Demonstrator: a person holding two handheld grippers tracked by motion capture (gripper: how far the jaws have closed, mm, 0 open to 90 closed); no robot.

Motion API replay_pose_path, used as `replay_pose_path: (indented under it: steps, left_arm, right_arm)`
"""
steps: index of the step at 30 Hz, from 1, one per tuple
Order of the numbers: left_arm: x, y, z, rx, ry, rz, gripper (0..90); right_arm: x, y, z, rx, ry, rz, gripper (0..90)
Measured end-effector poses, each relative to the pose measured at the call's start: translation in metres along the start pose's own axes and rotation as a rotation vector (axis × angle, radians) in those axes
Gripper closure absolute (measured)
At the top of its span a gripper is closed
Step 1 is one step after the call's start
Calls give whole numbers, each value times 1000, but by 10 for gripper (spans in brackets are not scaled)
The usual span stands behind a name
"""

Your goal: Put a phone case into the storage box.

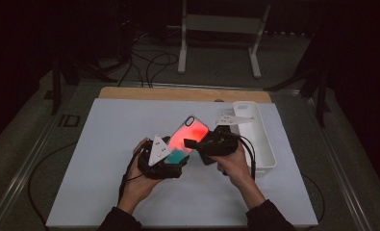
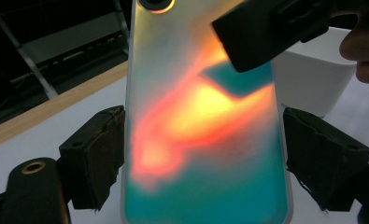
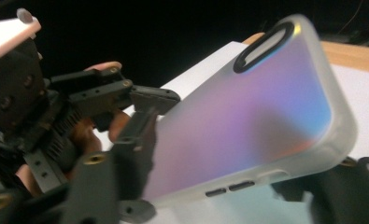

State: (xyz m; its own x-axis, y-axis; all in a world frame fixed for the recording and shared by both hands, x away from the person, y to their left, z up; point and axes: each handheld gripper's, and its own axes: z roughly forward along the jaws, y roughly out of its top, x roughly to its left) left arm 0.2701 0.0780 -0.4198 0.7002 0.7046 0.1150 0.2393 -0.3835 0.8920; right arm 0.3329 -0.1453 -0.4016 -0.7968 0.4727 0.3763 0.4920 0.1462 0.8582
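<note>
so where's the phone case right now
In the high view the phone case is held up above the middle of the white mat, between the left tool and the right tool, just left of the white tray.

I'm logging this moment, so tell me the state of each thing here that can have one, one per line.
Phone case: off the table, tilted, camera cutout end up, between both grippers.
Left gripper: fingers shut on the case's long edges.
Right gripper: shut on the case, pinching it near the side buttons.
White tray: on the table at the right, upright, looks empty.
</note>
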Motion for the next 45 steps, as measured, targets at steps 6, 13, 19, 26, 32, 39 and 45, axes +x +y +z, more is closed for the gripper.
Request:
replay_pose_path:
  steps: [6, 13, 19, 26, 32, 39, 45]
  left_arm:
    - [-3, -1, 4, 22, 0, 16, 170]
    - [-5, -2, 6, 42, 16, 23, 171]
    - [-3, -2, 7, 48, 17, -1, 246]
    - [3, -5, 8, 70, -31, -55, 159]
    - [14, -7, 3, 77, -128, -122, 84]
    - [21, -13, 3, 93, -214, -163, 37]
    - [21, -15, 4, 90, -296, -179, 74]
  right_arm:
    - [8, 0, 7, 34, 3, -14, 718]
    - [11, 0, 10, 42, 3, 5, 809]
    - [15, -1, 11, 42, -31, -26, 865]
    - [20, 1, 11, 49, -34, -63, 867]
    - [21, 2, 7, 36, -26, -78, 866]
    - [25, 2, 1, 33, 23, -134, 866]
    - [31, 3, 0, 28, 76, -166, 864]
